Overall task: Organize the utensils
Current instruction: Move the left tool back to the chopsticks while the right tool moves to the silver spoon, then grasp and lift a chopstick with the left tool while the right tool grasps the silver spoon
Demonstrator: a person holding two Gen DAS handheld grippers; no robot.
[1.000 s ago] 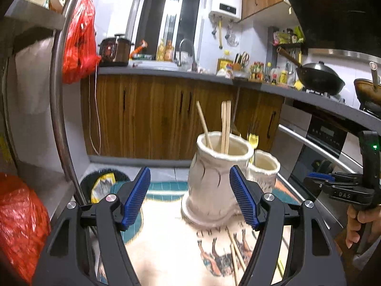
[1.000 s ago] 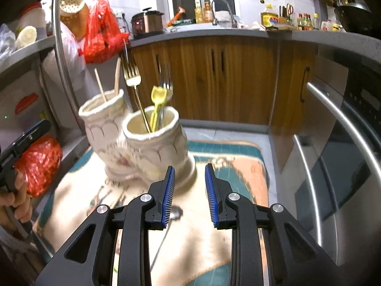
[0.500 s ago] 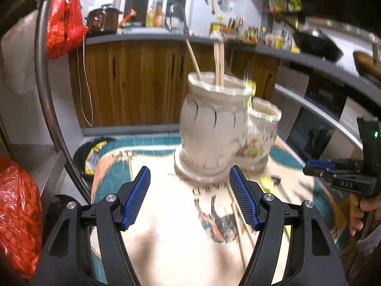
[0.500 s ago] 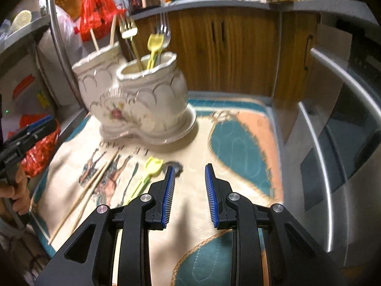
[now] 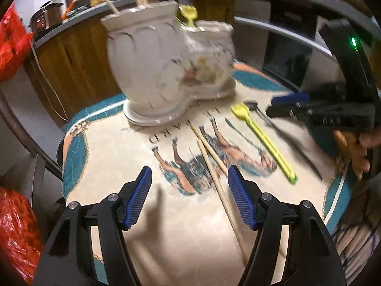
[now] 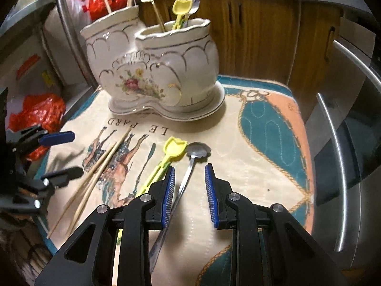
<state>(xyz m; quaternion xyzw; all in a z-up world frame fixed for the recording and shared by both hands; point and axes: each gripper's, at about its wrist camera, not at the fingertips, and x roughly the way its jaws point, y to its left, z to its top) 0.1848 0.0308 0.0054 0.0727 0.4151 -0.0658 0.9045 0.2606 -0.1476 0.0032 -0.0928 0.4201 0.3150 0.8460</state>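
A white double ceramic holder (image 6: 154, 71) stands on a printed mat (image 6: 262, 143); it also shows in the left wrist view (image 5: 166, 66). It holds chopsticks, forks and a yellow utensil. On the mat lie two wooden chopsticks (image 6: 95, 176) (image 5: 214, 164), a yellow plastic utensil (image 6: 164, 159) (image 5: 262, 140) and a metal spoon (image 6: 190, 166). My right gripper (image 6: 189, 195) is open and empty, low over the spoon's handle. My left gripper (image 5: 188, 200) is open wide and empty, with the chopsticks near its right finger.
Wooden cabinets (image 6: 250, 35) stand behind the mat. A steel oven front with a handle (image 6: 338, 162) is at the right. Red plastic bags (image 6: 35, 114) lie at the left by a metal rack post (image 6: 71, 35).
Both grippers have tilted down and moved in toward the mat. The loose utensils have come into view under them. The right gripper's fingers have opened wider.
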